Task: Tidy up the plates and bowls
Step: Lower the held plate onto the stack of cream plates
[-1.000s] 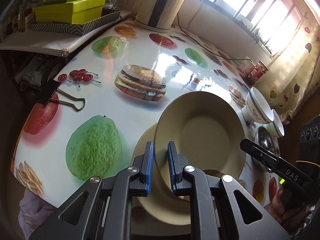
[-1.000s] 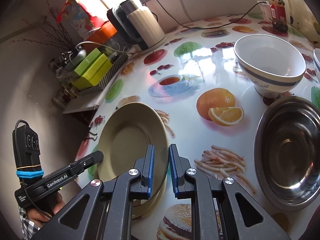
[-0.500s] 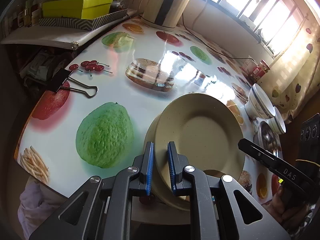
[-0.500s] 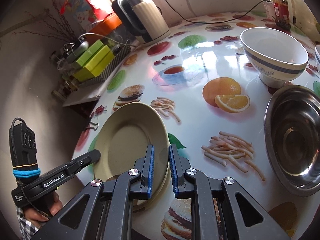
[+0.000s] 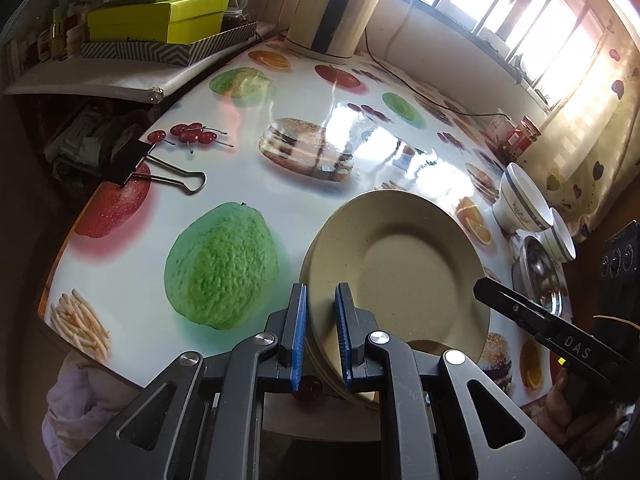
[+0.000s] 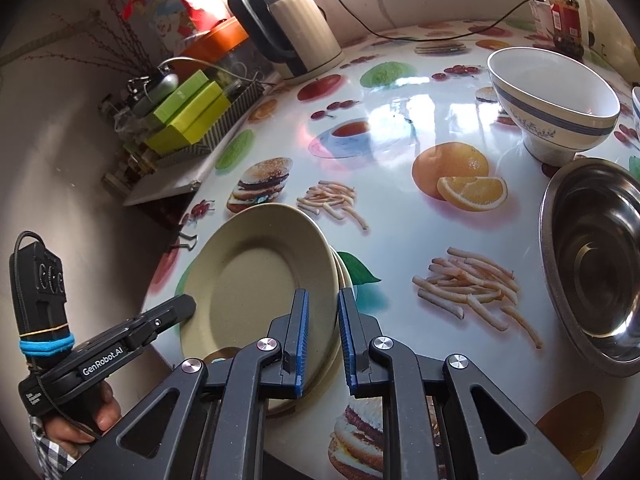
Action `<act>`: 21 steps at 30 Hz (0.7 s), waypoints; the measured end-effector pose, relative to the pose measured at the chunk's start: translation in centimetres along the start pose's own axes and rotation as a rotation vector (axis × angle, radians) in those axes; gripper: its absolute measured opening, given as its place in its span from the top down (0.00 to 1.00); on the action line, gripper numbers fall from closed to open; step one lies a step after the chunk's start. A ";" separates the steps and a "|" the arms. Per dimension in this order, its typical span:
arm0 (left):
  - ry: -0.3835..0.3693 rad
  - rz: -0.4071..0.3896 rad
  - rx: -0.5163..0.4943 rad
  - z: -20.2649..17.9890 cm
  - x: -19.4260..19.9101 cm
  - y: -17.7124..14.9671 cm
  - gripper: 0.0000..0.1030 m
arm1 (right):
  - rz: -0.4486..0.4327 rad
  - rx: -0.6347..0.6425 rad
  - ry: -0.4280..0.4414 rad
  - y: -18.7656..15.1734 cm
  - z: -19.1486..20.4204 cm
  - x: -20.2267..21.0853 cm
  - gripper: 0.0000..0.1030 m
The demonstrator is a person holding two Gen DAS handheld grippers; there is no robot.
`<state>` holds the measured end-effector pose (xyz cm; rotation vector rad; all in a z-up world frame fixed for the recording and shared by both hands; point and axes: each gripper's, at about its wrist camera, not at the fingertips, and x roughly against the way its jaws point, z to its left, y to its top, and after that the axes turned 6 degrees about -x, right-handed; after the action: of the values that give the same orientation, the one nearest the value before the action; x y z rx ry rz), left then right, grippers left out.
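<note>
Left gripper (image 5: pixel 320 336): at lower centre of the left wrist view, your fingers (image 5: pixel 298 332) straddle the near rim of the stacked plates (image 5: pixel 400 272); whether the pads press the rim, I cannot tell.
Right gripper (image 6: pixel 323 336): at lower centre of the right wrist view, your fingers (image 6: pixel 347 336) sit one on each side of the plates' right rim, a slight gap visible; grip cannot be confirmed.
Stacked plates: two beige plates, the upper one nested on the lower, at the near edge of the bench (image 5: pixel 248 208).
Steel bowl (image 6: pixel 596 264): on the bench at right of the right wrist view, well apart from the plates.
White bowl (image 6: pixel 554 104): blue-banded, upright, just behind the steel bowl, upper right.
Binder clip (image 5: pixel 156 168): on the bench edge, left of the left wrist view.
Kettle (image 6: pixel 292 32): far side of the bench, top centre.
</note>
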<state>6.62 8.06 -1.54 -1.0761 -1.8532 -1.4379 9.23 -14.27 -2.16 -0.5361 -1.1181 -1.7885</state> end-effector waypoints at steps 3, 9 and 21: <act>-0.002 -0.001 0.005 0.1 0.1 -0.1 0.86 | 0.001 0.002 0.000 -0.2 0.1 -0.1 0.85; -0.001 -0.001 0.006 0.2 0.0 -0.1 0.86 | 0.003 0.001 -0.004 -0.3 0.1 -0.2 0.85; 0.005 0.003 0.009 0.2 0.0 -0.3 0.86 | -0.001 0.007 0.000 -0.7 0.4 -0.2 0.83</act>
<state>6.35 8.21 -1.73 -1.0689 -1.8520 -1.4277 8.60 -13.74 -2.43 -0.5317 -1.1248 -1.7847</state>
